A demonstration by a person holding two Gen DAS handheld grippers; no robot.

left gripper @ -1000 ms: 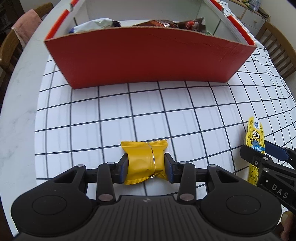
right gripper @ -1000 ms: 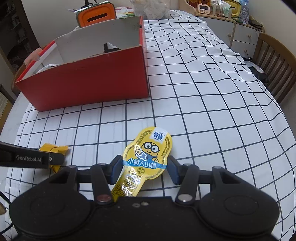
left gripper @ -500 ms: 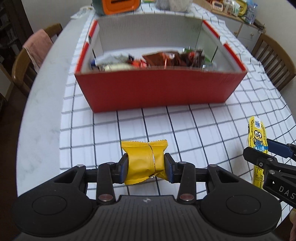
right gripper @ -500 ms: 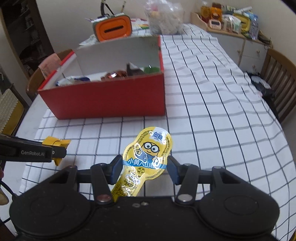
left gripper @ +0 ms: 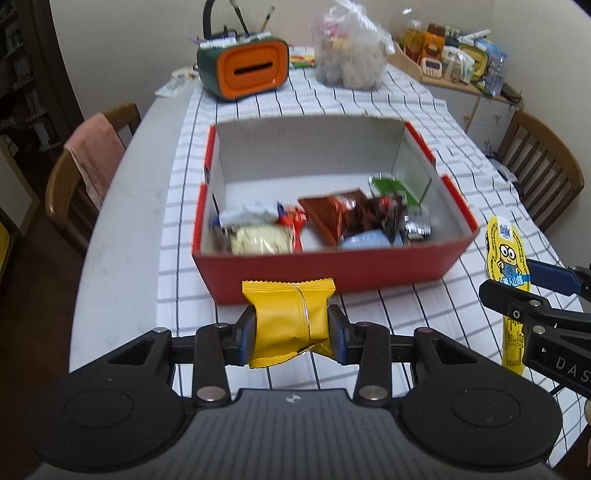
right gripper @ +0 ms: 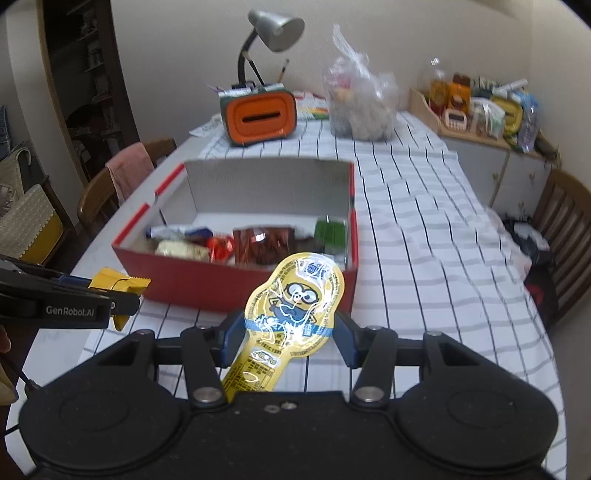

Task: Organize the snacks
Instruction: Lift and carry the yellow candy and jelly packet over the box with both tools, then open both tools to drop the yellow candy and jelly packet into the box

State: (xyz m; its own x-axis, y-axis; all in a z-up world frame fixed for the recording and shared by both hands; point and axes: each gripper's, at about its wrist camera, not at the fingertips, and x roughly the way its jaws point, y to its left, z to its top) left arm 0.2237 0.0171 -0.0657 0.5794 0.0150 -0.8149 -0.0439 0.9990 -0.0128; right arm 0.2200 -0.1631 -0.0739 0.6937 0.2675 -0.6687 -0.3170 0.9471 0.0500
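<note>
My left gripper [left gripper: 291, 332] is shut on a plain yellow snack packet [left gripper: 288, 317], held in the air in front of the red box [left gripper: 332, 271]. My right gripper [right gripper: 290, 334] is shut on a yellow cartoon-printed pouch [right gripper: 295, 306], also lifted clear of the checked tablecloth. The red cardboard box [right gripper: 207, 284] has a white inside and holds several wrapped snacks along its near wall. Each gripper shows in the other's view: the right gripper [left gripper: 517, 284] at the right edge, the left gripper [right gripper: 118, 291] at the left edge.
Behind the box stand an orange and green holder [left gripper: 247, 70] with a lamp [right gripper: 273, 33] and a clear bag of goods [left gripper: 347, 55]. Wooden chairs [left gripper: 543, 177] flank the table, one with a pink cloth [left gripper: 98, 147]. A cabinet [right gripper: 487, 122] with clutter is far right.
Both grippers have risen with their packets, which left the tablecloth. The views tilted up, so the box's inside and the far end of the table now show.
</note>
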